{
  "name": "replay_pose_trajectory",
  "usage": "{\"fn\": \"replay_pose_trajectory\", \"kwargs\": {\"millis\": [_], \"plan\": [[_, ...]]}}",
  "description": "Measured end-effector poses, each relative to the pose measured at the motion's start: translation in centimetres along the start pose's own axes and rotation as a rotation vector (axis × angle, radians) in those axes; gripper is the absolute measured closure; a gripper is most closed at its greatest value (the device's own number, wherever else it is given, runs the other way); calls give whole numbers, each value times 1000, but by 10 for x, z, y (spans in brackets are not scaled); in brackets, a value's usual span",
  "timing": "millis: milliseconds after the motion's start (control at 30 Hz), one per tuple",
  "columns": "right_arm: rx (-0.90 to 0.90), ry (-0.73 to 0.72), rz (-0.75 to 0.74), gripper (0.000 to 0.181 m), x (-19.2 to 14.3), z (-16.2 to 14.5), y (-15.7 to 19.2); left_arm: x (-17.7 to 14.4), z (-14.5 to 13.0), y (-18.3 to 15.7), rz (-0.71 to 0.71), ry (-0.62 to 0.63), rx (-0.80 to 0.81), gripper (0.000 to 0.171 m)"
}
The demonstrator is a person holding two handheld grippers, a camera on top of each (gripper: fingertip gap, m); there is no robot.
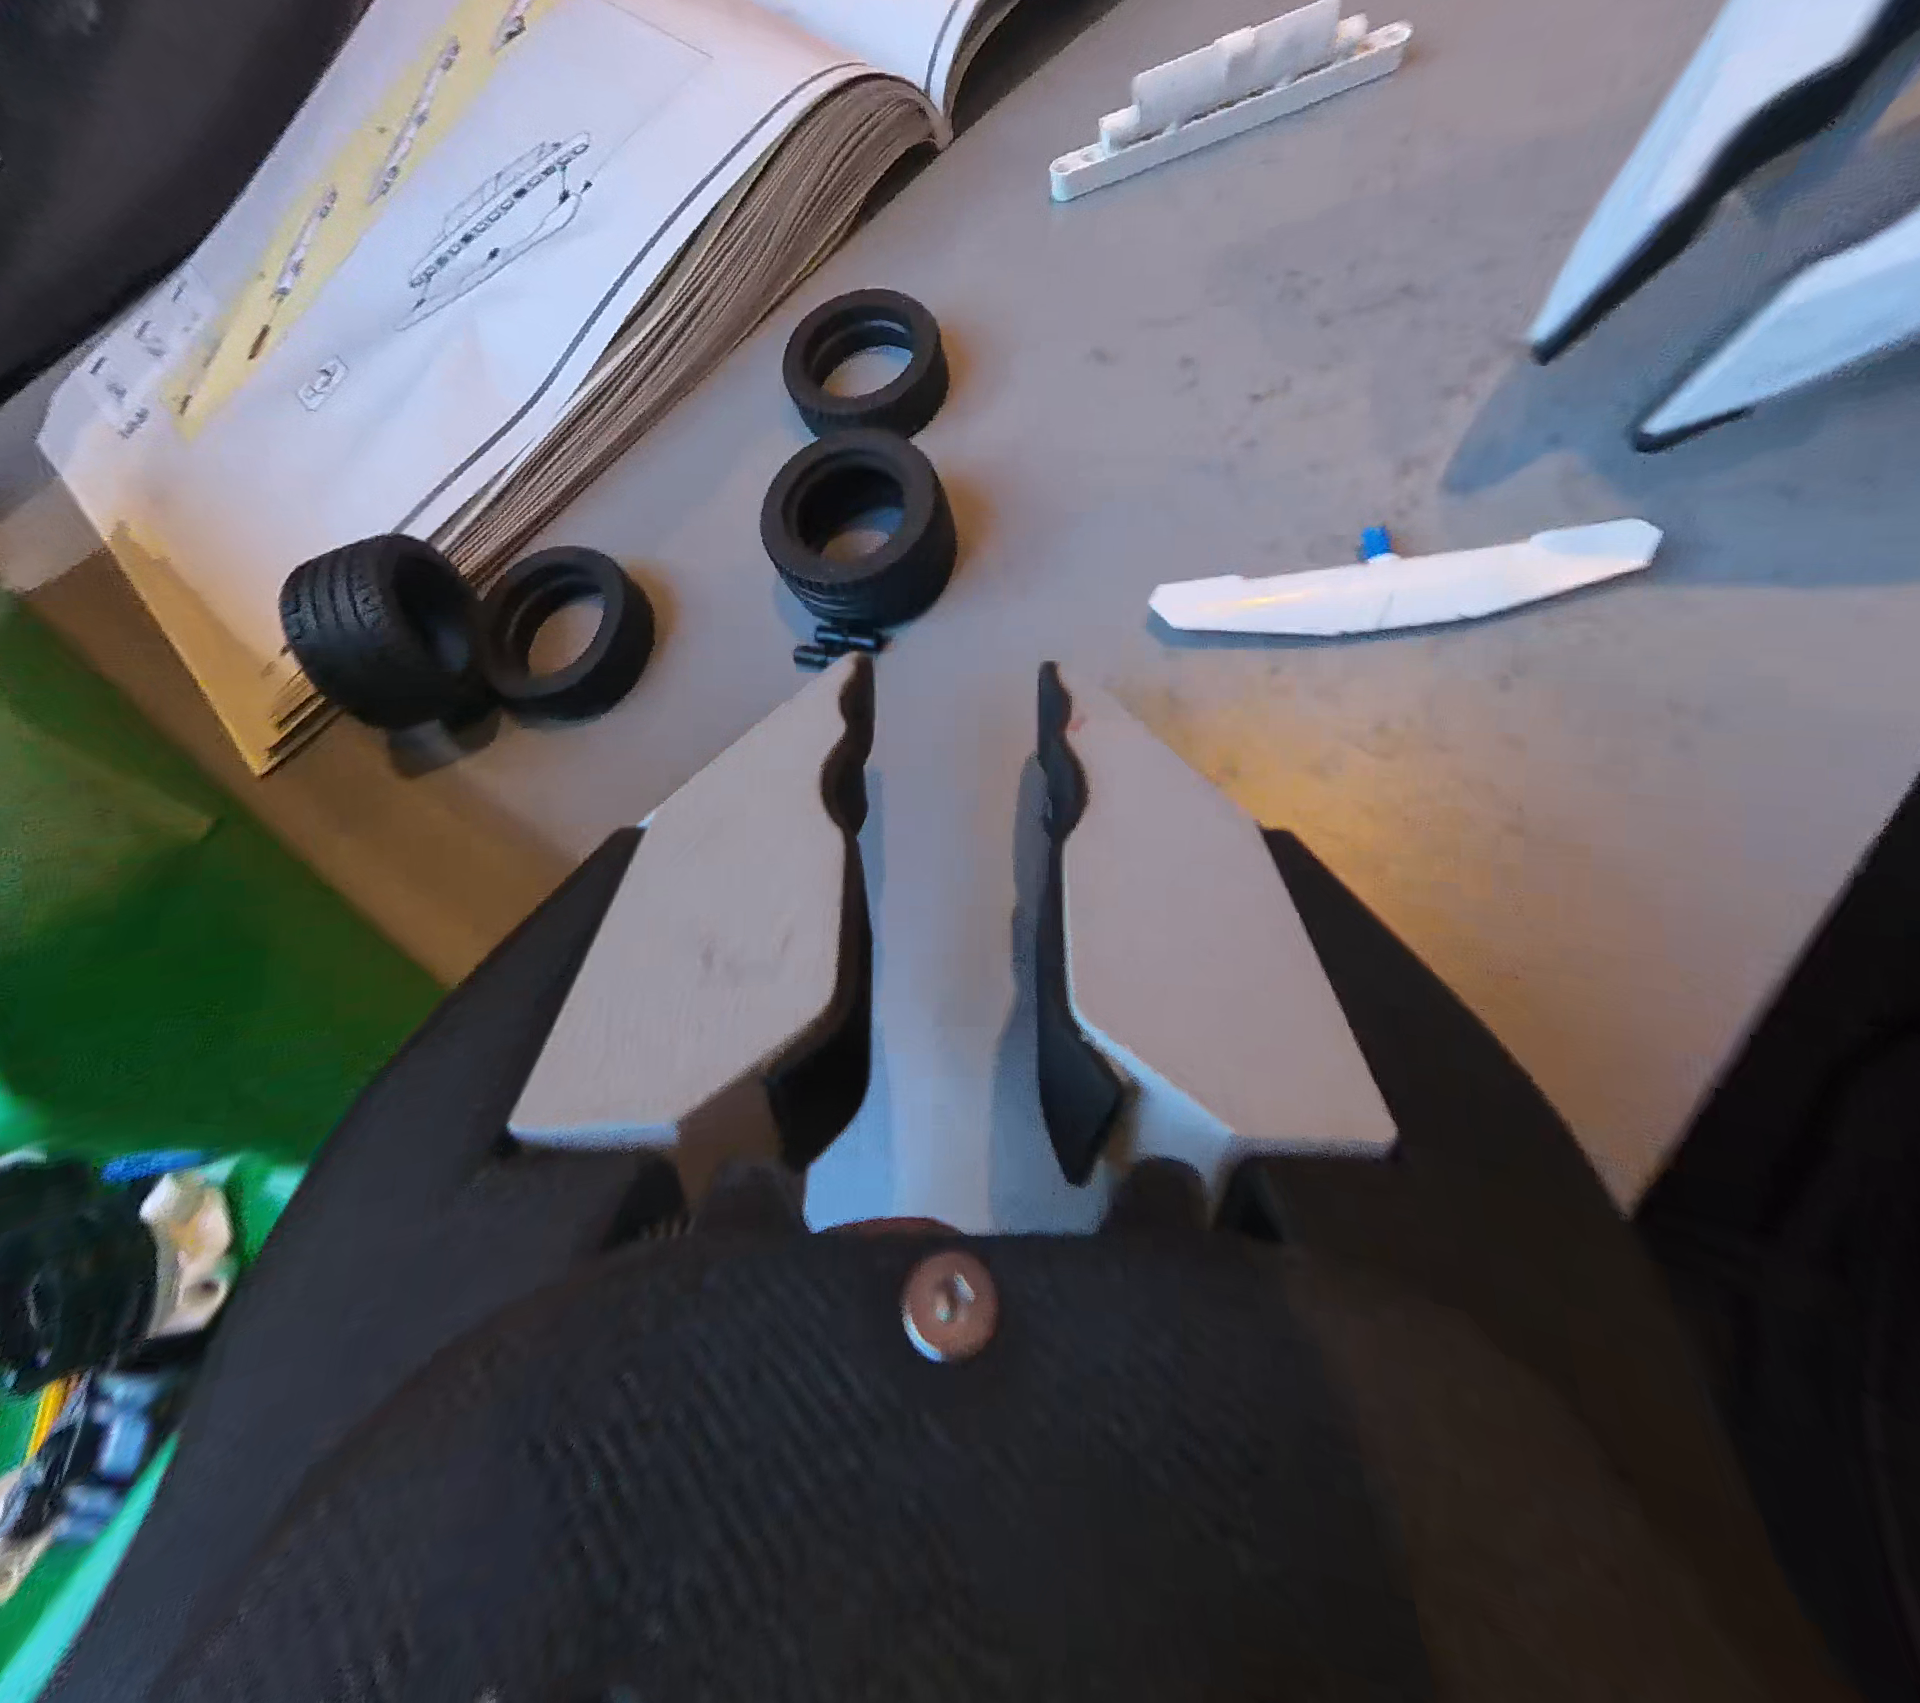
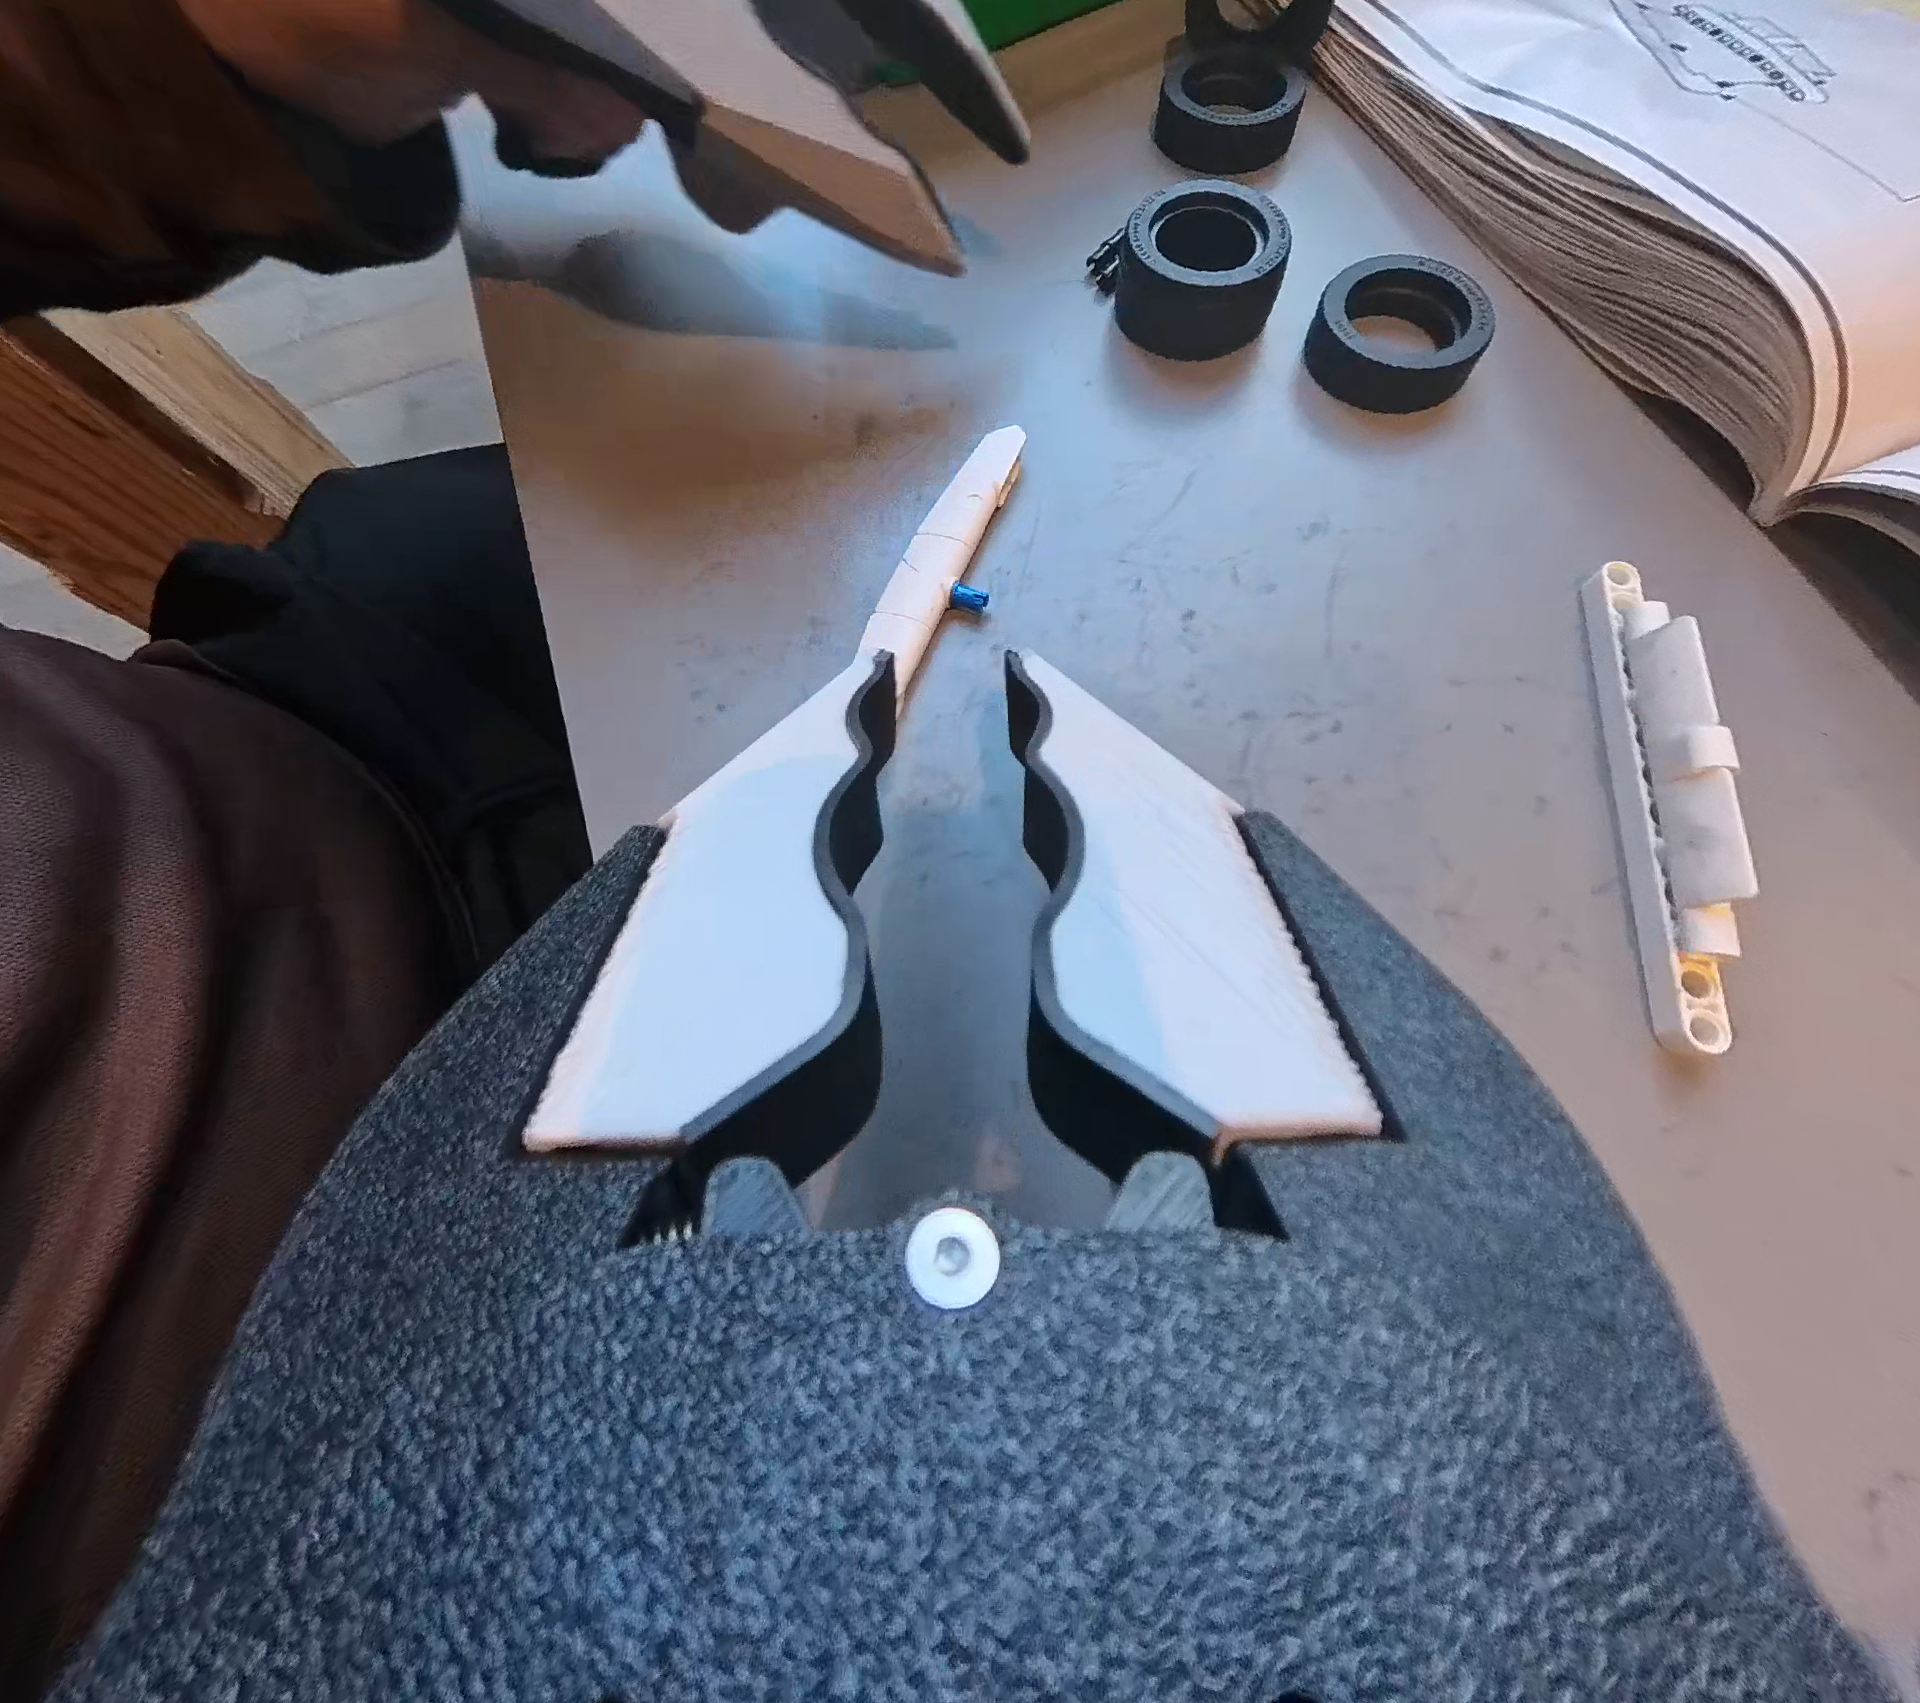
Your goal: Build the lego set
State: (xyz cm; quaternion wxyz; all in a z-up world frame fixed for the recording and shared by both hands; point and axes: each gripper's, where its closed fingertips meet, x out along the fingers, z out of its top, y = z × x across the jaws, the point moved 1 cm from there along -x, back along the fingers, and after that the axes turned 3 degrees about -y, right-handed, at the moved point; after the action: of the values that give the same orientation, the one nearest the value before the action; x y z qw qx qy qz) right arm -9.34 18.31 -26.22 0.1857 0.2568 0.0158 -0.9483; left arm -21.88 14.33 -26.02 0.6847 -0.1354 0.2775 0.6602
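Left wrist view first: my left gripper (image 1: 951, 682) hangs with jaws parted and empty, tips just short of the black tyres (image 1: 857, 536) by the open manual (image 1: 447, 271) along the table (image 1: 1299, 365) edge. Right wrist view: my right gripper (image 2: 951, 677) is spread and empty too, one fingertip (image 2: 878, 687) over the long white piece (image 2: 951, 541); the white beam assembly (image 2: 1662, 812) lies well apart.

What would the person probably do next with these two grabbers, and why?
Probably ease the right gripper forward and close it on the long white piece with the blue pin. Both grippers are open and empty, and that piece lies flat just beyond the right one's fingertips. The left gripper hangs near the black tyres.
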Motion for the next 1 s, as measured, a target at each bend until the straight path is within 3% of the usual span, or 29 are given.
{"fn": "replay_pose_trajectory", "kwargs": {"millis": [67, 133, 267, 367, 467, 533, 600, 633, 667, 700, 733, 800, 900, 967, 1000], "plan": [[-3, -1, 5, 160, 0, 0, 1, 16, -6, 5, -32, 58, -16, 150], [-3, -3, 14, 160, 0, 0, 2, 28, -17, 2, -104, 138, -65, 167], [4, -14, 42, 160, -2, 1, 5, 7, -34, 7, -123, 209, -123, 171], [18, -21, 67, 161, -5, 1, 8, -57, -77, 6, -109, 338, -193, 171], [36, -42, 91, 161, -8, 3, 10, -145, -130, -15, -202, 528, -409, 171], [56, -43, 108, 161, -7, 4, 10, -197, -173, -18, -160, 744, -483, 171], [71, -38, 112, 161, -7, 3, 9, -240, -214, -3, -5, 1021, -429, 171], [73, -40, 109, 161, -7, 4, 8, -240, -213, 7, 59, 1026, -405, 171], [72, -43, 107, 161, -6, 5, 7, -221, -193, 3, 14, 915, -416, 171], [71, -44, 104, 161, -6, 5, 7, -192, -156, -7, -99, 712, -422, 162], [71, -43, 100, 161, -6, 5, 6, -163, -110, -17, -203, 486, -400, 141], [76, -42, 92, 161, -5, 5, 4, -122, -40, -24, -282, 181, -337, 138], [75, -50, 59, 161, -7, 6, 0, -58, 5, -10, -169, 54, -219, 122], [63, -50, 22, 161, -10, 4, -4, -20, 16, -3, -94, 16, -152, 132], [58, -49, 3, 161, -11, 4, -6, -4, 9, 2, -56, 60, -129, 135]]}}
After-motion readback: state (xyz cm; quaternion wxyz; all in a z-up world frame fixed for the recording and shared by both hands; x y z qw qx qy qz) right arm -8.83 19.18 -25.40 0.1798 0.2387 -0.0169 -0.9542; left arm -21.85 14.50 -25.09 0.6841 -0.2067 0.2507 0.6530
